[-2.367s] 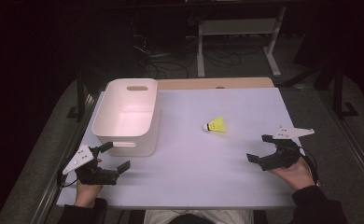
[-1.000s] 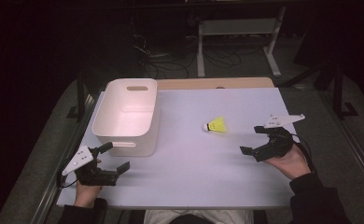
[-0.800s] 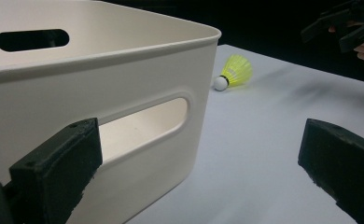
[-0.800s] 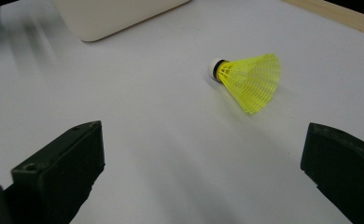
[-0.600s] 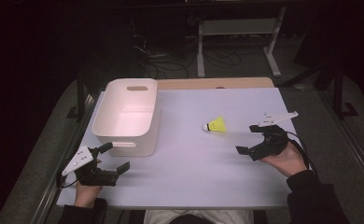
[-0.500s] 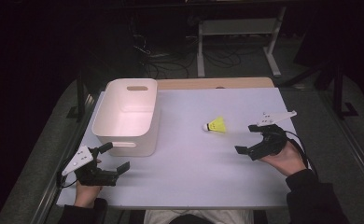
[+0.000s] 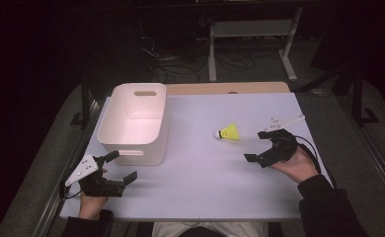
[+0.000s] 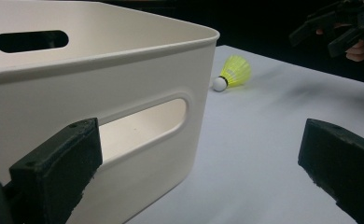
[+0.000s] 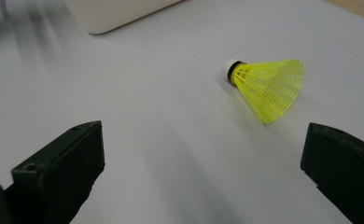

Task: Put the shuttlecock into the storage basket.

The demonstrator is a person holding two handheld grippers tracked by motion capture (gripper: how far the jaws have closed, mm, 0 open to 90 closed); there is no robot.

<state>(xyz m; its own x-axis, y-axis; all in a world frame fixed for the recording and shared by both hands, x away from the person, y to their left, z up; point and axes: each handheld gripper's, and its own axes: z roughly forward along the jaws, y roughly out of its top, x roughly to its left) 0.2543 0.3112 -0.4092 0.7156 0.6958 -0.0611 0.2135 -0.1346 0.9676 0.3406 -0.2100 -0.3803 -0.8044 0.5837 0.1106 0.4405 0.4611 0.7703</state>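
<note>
What moved: the right gripper [image 7: 261,146] has slid in from the table's right edge toward the shuttlecock [image 7: 228,132] over the last couple seconds; left gripper [image 7: 117,168] hasn't budged, shuttlecock neither.

High view, shuttlecock: lying on its side on the white table [image 7: 205,187], roughly mid-table, white cork pointing to 9 o'clock, yellow skirt to 3. Well apart from the tub [image 7: 134,148].

High view, right gripper: sits at about 4 o'clock from the shuttlecock, near but not touching, jaws spread wide with nothing in them. Looks lined up for a grab, I'd guess.

High view, left gripper: parked at 7 o'clock from the tub's near corner, jaws wide apart and empty, probably just keeping out of the way.

Left gripper view: tub wall [image 8: 124,121] with its handle slot right ahead, shuttlecock [image 8: 234,74] past the corner at 1 o'clock, the other gripper [image 8: 341,25] beyond it.

Right gripper view: shuttlecock [image 9: 269,86] lies ahead toward 1 o'clock, between the lines of the two wide-open jaws but still ahead of them, so it isn't gripped yet. Tub corner [image 9: 119,14] at 11 o'clock.
</note>
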